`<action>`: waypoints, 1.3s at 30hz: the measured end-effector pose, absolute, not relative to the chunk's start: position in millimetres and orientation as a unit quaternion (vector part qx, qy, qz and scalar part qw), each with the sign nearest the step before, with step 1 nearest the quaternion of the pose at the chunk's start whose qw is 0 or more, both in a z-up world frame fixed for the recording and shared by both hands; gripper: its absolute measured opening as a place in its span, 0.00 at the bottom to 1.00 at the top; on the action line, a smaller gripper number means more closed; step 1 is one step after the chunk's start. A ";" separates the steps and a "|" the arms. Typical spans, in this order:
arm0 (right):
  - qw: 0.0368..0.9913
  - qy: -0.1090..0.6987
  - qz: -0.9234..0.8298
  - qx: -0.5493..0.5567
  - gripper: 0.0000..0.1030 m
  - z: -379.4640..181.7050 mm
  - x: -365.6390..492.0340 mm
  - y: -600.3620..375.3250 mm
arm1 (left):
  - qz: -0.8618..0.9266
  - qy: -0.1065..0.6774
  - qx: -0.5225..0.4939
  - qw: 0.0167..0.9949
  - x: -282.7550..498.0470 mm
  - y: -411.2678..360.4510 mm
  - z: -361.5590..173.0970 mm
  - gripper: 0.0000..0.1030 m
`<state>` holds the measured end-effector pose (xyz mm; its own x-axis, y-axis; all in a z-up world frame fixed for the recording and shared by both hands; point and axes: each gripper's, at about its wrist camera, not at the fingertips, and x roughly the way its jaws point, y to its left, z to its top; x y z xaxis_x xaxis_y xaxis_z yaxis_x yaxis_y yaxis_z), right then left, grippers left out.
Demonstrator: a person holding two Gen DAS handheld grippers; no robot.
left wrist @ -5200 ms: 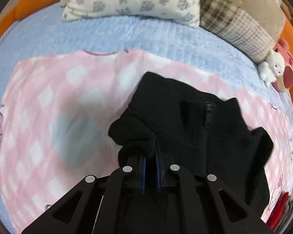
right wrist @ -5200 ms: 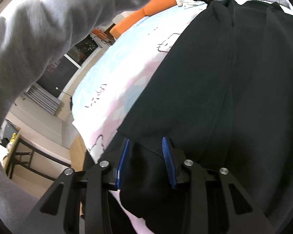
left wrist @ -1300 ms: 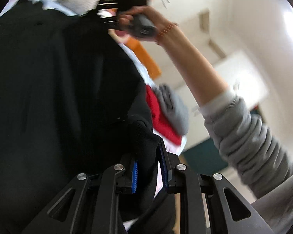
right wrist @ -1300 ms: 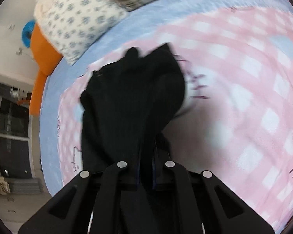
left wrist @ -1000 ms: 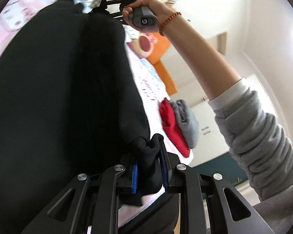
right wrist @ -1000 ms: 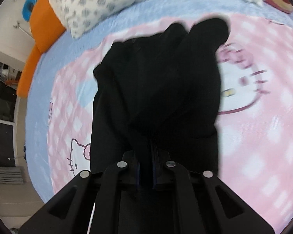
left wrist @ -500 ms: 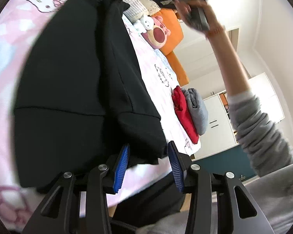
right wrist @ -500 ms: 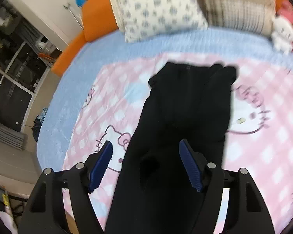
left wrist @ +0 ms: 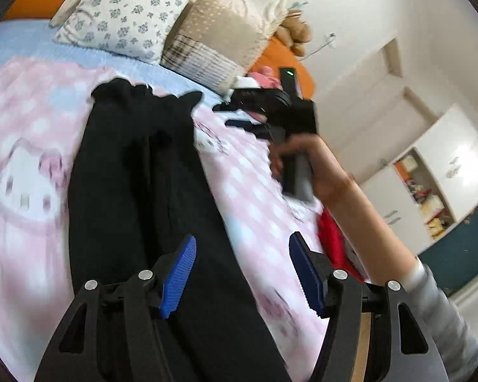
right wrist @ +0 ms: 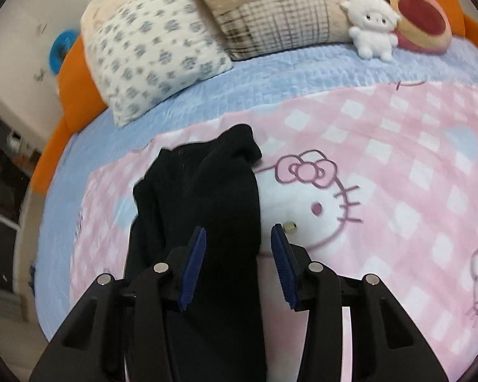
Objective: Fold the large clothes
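Note:
A black zip-up garment (left wrist: 133, 191) lies as a long narrow strip on the pink Hello Kitty blanket (left wrist: 25, 172), collar toward the pillows. My left gripper (left wrist: 240, 272) is open and empty above the strip's near right edge. My right gripper (right wrist: 237, 262) is open and empty over the same garment (right wrist: 207, 197), which runs under its left finger toward the pillows. The right gripper, held in a hand, also shows in the left wrist view (left wrist: 267, 117), beside the collar end.
Pillows (right wrist: 156, 47) and plush toys (right wrist: 372, 28) line the head of the bed on a light blue cover (right wrist: 271, 79). A red folded garment (left wrist: 331, 235) lies at the bed's right edge behind the forearm. An orange bed frame (right wrist: 70, 114) borders the left.
Both grippers let go of the black garment and opened wider. The garment now lies flat on the blanket as a strip. Both grippers have lifted back from it.

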<state>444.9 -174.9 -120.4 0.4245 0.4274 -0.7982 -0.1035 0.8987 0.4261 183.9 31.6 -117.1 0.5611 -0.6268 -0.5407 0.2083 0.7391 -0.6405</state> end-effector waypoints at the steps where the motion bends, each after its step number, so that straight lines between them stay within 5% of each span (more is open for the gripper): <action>1: 0.814 0.514 0.186 0.198 0.42 -129.2 454.4 -173.7 | -0.271 0.398 -0.278 0.831 201.9 32.2 -115.3 0.62; 13: 0.818 0.548 0.136 0.105 0.43 -206.7 534.3 -132.1 | -0.224 0.451 -0.283 0.816 327.7 64.4 -194.4 0.62; 18: 0.833 0.531 0.147 0.047 0.48 -207.2 531.8 -117.3 | -0.222 0.460 -0.278 0.814 342.1 60.1 -222.4 0.61; 23: 0.826 0.513 0.193 0.132 0.48 -175.3 521.4 -151.4 | -0.242 0.438 -0.288 0.817 323.0 66.6 -196.7 0.64; 32: 0.793 0.480 0.370 0.060 0.48 -113.2 326.3 -186.6 | -0.339 0.442 -0.268 0.786 200.4 59.8 -168.5 0.69; 39: 0.713 0.533 0.455 -0.007 0.48 -136.6 168.7 -191.6 | -0.439 0.512 -0.277 0.684 122.6 17.0 -186.7 0.69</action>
